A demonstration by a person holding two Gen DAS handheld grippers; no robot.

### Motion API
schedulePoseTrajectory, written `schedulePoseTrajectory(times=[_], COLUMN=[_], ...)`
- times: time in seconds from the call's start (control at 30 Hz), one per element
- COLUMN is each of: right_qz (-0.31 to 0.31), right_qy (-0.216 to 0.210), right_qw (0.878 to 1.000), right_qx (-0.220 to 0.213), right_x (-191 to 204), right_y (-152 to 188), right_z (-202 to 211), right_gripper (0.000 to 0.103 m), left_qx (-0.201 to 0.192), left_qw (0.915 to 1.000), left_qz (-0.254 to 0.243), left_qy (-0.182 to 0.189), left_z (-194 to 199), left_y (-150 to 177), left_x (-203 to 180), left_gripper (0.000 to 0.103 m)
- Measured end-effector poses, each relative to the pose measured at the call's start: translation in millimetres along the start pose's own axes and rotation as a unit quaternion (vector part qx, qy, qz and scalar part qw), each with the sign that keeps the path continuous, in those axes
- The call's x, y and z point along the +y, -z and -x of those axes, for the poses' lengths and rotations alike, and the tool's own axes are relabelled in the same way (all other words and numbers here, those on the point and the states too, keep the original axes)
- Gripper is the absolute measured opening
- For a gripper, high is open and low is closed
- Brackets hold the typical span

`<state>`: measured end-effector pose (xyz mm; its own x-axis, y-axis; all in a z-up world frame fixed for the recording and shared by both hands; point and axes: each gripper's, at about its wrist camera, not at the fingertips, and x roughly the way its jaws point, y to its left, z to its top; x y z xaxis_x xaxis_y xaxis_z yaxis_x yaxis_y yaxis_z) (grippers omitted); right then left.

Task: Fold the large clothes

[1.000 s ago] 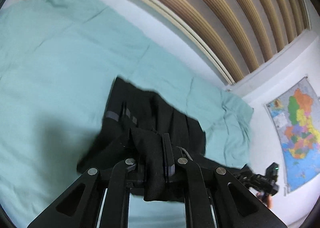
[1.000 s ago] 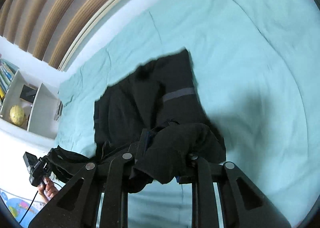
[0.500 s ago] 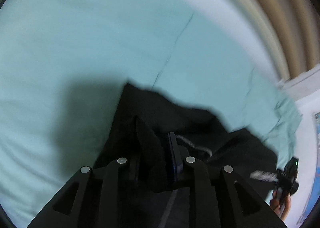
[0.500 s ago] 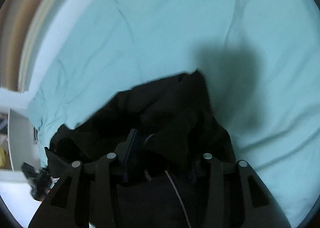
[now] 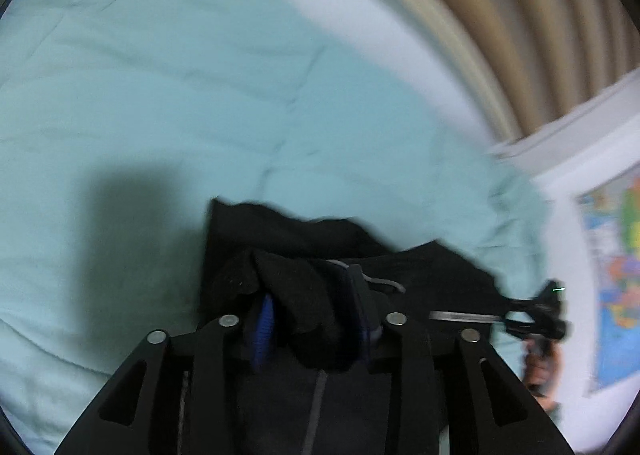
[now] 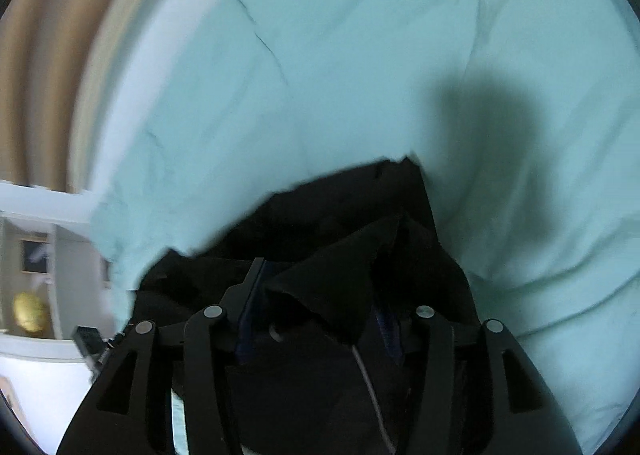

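A large black garment (image 5: 420, 267) lies on the light green bed sheet (image 5: 180, 103), stretched between my two grippers. My left gripper (image 5: 310, 311) is shut on a bunched fold of the black garment. My right gripper (image 6: 316, 311) is shut on another bunched fold of the same garment (image 6: 344, 211). Both hold the cloth low over the bed. A pale drawstring (image 5: 384, 283) shows beside my left gripper. The right gripper also shows at the right edge of the left wrist view (image 5: 540, 315). Both views are blurred.
The green sheet (image 6: 360, 55) covers the bed on all sides. A slatted wooden headboard (image 5: 500, 15) runs along the far edge. A wall map (image 5: 616, 255) hangs at the right. A white shelf with a yellow ball (image 6: 28, 311) stands at the left.
Both grippers have carried the held edge of the black garment forward and down over the rest of it. Less of the flat garment shows beyond the grippers now.
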<state>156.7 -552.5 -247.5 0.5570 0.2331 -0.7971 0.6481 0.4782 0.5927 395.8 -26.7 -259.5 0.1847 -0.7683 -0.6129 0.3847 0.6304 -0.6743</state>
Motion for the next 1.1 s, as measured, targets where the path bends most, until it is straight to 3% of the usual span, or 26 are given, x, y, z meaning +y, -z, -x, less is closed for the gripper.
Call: schedulePoseTrajectory(times=[0.03, 0.1, 0.2, 0.27, 0.4, 0.5, 0.67, 0.93, 1.0, 1.07, 1.1], right_qz=[-0.001, 0.01, 0.054, 0.078, 0.134, 0.188, 0.213, 0.211, 0.21, 0.22, 0.232], right_qy=[-0.011, -0.01, 0.034, 0.06, 0.113, 0.151, 0.133, 0.117, 0.11, 0.112, 0.115], right_qw=[1.0, 0.999, 0.996, 0.993, 0.983, 0.969, 0.967, 0.97, 0.971, 0.969, 0.966], right_qx=[-0.008, -0.037, -0.067, -0.064, -0.047, -0.046, -0.032, -0.016, -0.005, -0.005, -0.009], right_x=[0, 2, 8, 11, 21, 31, 22, 6, 5, 8, 13], right_y=[2, 6, 14, 15, 14, 11, -3, -27, -31, -29, -25], right_z=[12, 39, 58, 52, 12, -14, -37, -65, -74, -79, -80], right_gripper=[0.061, 0.069, 0.079, 0.079, 0.079, 0.079, 0.079, 0.079, 0.079, 0.055, 0.034], left_qx=[-0.008, -0.016, -0.022, -0.039, -0.044, -0.02, 0.045, 0.056, 0.053, 0.045, 0.043], left_qw=[0.9993, 0.9974, 0.997, 0.9974, 0.9977, 0.9998, 0.9976, 0.9959, 0.9955, 0.9938, 0.9935], left_qz=[0.002, 0.0, -0.024, -0.036, -0.005, -0.007, -0.02, -0.027, -0.033, -0.05, -0.056], left_qy=[0.037, 0.07, 0.071, 0.048, 0.051, 0.002, -0.048, -0.066, -0.072, -0.088, -0.09], left_z=[19, 42, 53, 55, 46, 23, -33, -68, -69, -68, -69], left_y=[-1, 1, 7, 12, 8, 3, 1, -15, -15, -11, -9], left_x=[-2, -6, -15, -17, -1, 11, 25, 28, 28, 24, 21], left_gripper=[0.039, 0.042, 0.055, 0.073, 0.073, 0.073, 0.073, 0.073, 0.069, 0.029, 0.018])
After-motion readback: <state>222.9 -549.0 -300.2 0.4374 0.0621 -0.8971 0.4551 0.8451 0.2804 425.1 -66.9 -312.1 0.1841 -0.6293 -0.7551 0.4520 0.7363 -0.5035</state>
